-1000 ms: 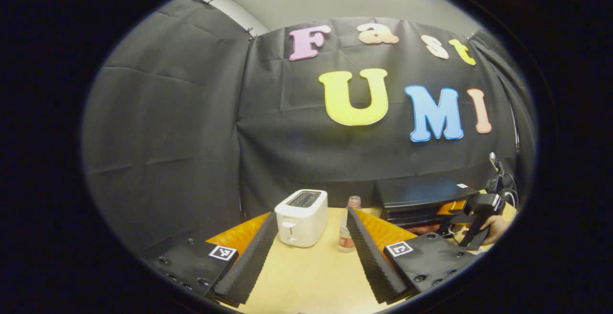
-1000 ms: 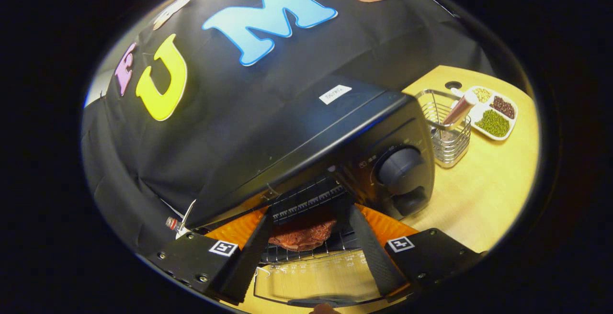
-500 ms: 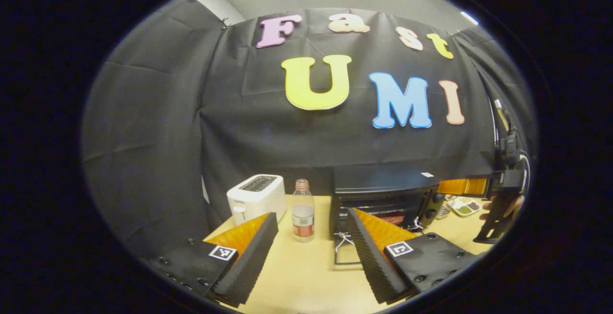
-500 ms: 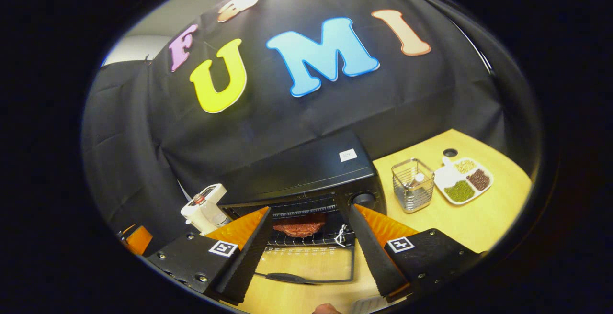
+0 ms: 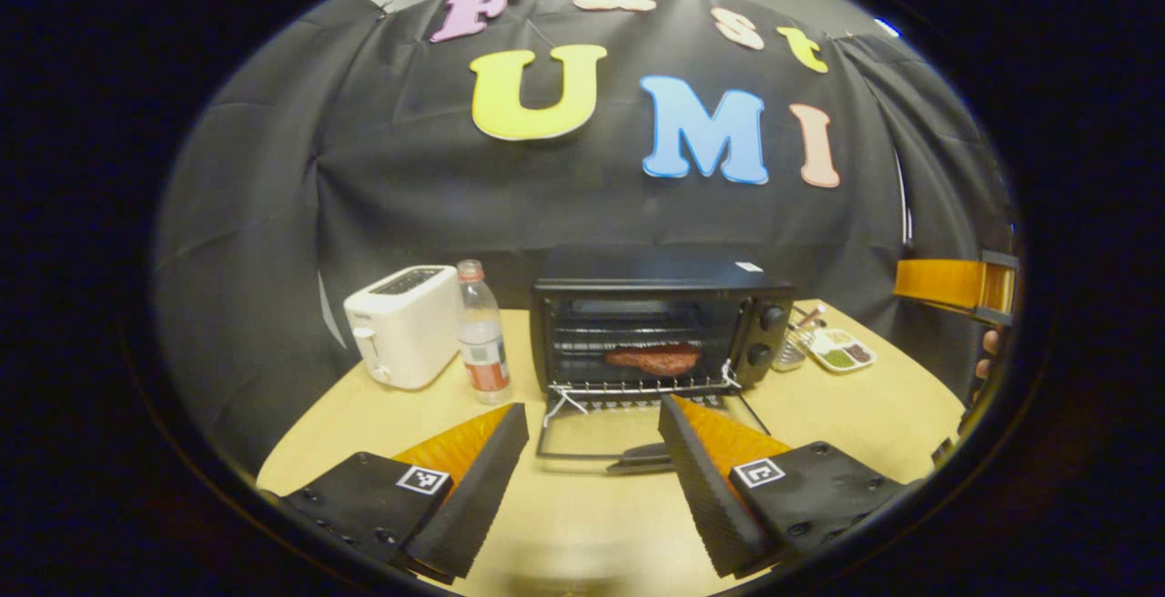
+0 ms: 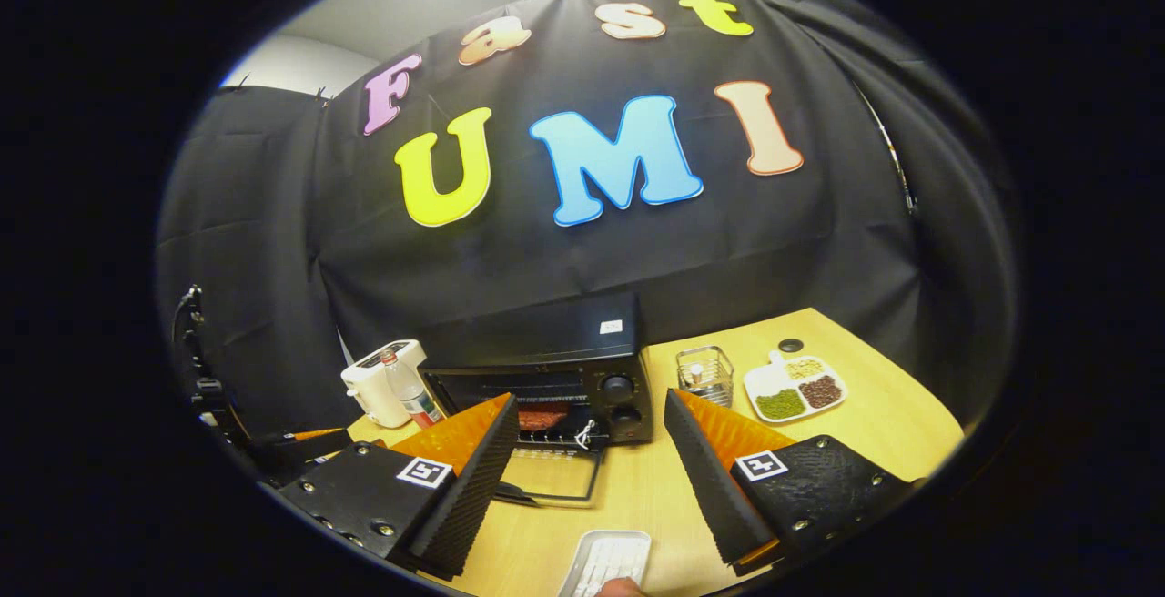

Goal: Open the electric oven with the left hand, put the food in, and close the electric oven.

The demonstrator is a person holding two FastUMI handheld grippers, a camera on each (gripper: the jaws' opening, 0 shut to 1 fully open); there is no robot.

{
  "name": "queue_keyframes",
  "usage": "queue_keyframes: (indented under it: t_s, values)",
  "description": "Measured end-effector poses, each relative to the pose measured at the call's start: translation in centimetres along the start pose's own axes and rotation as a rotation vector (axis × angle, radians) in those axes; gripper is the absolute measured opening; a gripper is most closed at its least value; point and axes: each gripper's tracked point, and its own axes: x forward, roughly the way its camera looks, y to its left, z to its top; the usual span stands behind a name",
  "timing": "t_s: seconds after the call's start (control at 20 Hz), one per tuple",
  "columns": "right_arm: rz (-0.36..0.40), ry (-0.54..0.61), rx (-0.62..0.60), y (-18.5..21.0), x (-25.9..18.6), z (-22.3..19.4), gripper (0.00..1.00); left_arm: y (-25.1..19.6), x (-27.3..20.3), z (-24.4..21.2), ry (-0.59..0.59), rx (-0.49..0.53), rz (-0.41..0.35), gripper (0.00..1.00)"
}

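- The table is pale wood and carries everything, with the black cloth wall behind it
- The oven is black and stands at the back of the table, its glass door folded down flat toward the front; in the right gripper view the oven has two knobs on its right side
- The left hand-held gripper hangs above the table in front of the open door, its fingers spread wide with nothing between them
- The right hand-held gripper is also spread and empty, to the right of the oven and back from it; in the left gripper view its orange finger shows at the far right edge
- The toaster is white and stands left of the oven
- The bottle stands between toaster and oven, just beside the toaster
- The food, a reddish-brown slab, lies on the wire rack inside the oven
- The wire basket stands just right of the oven
- The dish, divided, with green and dark fillings, lies right of the basket
- A white tray lies at the near table edge, a fingertip touching its rim
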Motion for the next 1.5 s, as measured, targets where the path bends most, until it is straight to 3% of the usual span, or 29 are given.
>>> queue_keyframes:
  t_s: [0.4,0.8,1.3,1.5]
  values:
    - [-0.118,-0.014,-0.023,-5.3,-4.5,0.3,0.98,-4.9,4.1,-7.0,0.236,-0.01,-0.081,0.98]
    - [-0.232,-0.003,0.013,-9.7,-7.0,-0.2,0.98,-6.4,7.9,-11.7,0.393,0.034,-0.077,0.98]
    - [-0.234,0.025,-0.026,-10.2,-6.6,-0.1,0.98,-6.5,10.3,-14.7,0.48,0.037,-0.045,0.99]
    - [-0.219,0.029,-0.036,-9.9,-6.0,0.0,0.98,-6.5,10.5,-14.6,0.445,0.045,-0.043,0.98]
